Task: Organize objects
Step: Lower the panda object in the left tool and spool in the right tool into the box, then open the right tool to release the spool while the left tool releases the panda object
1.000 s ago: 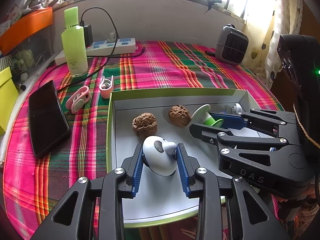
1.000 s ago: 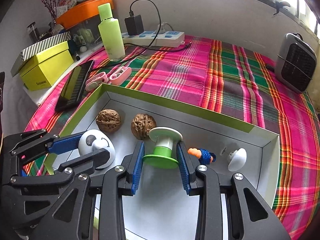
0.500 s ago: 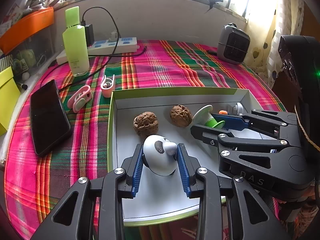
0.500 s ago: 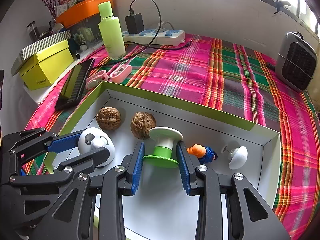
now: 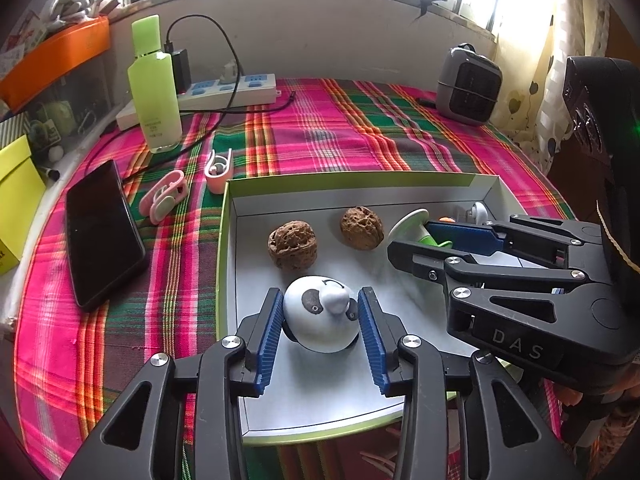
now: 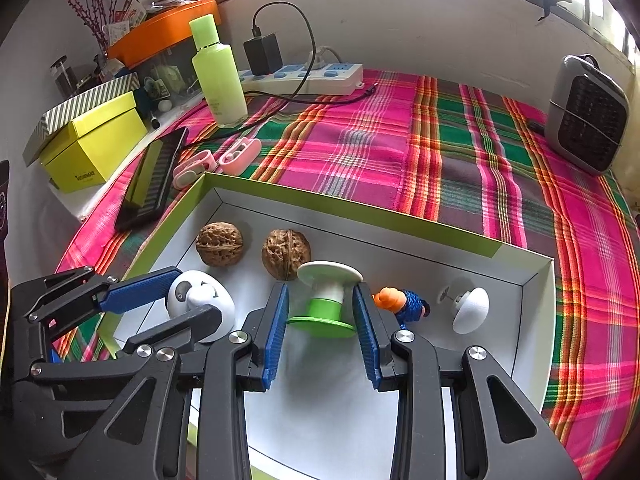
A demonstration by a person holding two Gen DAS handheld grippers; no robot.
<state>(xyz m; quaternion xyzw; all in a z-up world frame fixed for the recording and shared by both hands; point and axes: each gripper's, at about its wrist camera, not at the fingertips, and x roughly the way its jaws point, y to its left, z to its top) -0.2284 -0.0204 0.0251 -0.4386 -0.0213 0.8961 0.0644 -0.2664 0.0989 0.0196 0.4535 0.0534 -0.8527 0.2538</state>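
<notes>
Risk first: left gripper [image 5: 322,322], whose jaws have just been opening around the panda-faced white dome [image 5: 320,314], now stands slightly apart from it, so the dome could roll on the tray floor if nudged. Right gripper [image 6: 322,318] brackets the green-and-white spool [image 6: 326,300]; whether its pads press I cannot tell, and a loose lift would tip it. Green-rimmed white tray [image 5: 360,178] also holds two walnuts [image 5: 293,244] behind the dome, plus an orange-and-blue toy [image 6: 400,304] and white knob [image 6: 470,308] right of the spool.
</notes>
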